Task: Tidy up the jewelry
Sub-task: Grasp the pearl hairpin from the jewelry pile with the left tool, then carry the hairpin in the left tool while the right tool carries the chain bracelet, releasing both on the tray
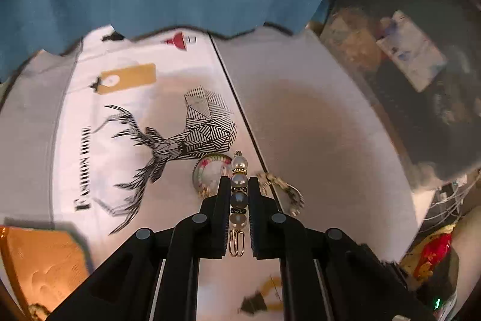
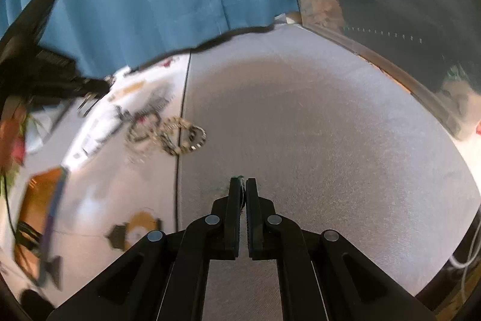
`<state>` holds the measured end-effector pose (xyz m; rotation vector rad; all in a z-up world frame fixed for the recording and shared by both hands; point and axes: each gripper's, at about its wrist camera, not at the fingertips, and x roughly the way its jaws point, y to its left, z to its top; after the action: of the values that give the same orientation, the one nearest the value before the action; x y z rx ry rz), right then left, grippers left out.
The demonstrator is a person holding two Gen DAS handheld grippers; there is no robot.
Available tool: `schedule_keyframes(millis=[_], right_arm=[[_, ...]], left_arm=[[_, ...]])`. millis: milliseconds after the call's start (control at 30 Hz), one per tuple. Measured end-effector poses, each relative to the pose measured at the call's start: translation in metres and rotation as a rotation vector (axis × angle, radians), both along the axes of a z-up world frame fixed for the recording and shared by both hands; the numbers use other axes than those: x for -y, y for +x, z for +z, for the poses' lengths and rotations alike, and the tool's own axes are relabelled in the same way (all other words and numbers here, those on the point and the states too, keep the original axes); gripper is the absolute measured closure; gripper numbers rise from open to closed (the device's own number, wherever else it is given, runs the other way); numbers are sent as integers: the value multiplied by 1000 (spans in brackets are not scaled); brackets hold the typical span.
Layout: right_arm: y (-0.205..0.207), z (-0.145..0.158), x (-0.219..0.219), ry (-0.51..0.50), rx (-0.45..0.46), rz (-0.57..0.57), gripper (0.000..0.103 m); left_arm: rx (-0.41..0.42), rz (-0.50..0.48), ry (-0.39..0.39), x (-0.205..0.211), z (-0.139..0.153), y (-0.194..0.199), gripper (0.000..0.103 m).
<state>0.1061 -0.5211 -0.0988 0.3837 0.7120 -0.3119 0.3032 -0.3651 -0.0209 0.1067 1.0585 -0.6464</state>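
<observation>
The left gripper (image 1: pixel 239 179) points steeply down, its black jaws pressed on a pearl clip (image 1: pixel 239 191) held lengthwise between them. The right gripper (image 2: pixel 242 181) tilts down too (less steeply), its jaws nearly touching, pinching something thin I cannot identify.

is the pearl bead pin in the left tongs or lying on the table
In the tongs: the left tongs are shut on the gold pin of pearl beads, pads pressing both sides.

Pearl clip (image 1: pixel 239 194) lengthwise between closed tongs (image 1: pixel 239 181)
</observation>
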Motion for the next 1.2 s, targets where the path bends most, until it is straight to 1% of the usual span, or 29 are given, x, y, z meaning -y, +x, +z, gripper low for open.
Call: schedule_keyframes(millis=[33, 100, 333, 600, 767, 900, 1033, 1200], right_arm=[[-4, 6, 2, 30, 16, 0, 99], [-10, 15, 3, 52, 37, 5, 99], [-37, 50, 0, 66, 77, 13, 99], [-75, 94, -31, 51, 108, 77, 99], [-99, 121, -62, 17, 122, 126, 99], [-114, 134, -91, -5, 119, 168, 99], [-122, 137, -120, -18, 108, 214, 99], [-117, 137, -163, -36, 80, 300, 99]], left_arm=[[11, -1, -8, -8, 8, -8, 94], [24, 0, -20, -22, 21, -22, 94], [53, 11, -47, -85, 53, -84, 94], [111, 68, -77, -169, 81, -154, 94], [126, 122, -91, -227, 83, -195, 94], [132, 167, -98, -271, 80, -223, 94], [147, 223, -112, -315, 78, -246, 94], [159, 292, -125, -360, 74, -258, 94]])
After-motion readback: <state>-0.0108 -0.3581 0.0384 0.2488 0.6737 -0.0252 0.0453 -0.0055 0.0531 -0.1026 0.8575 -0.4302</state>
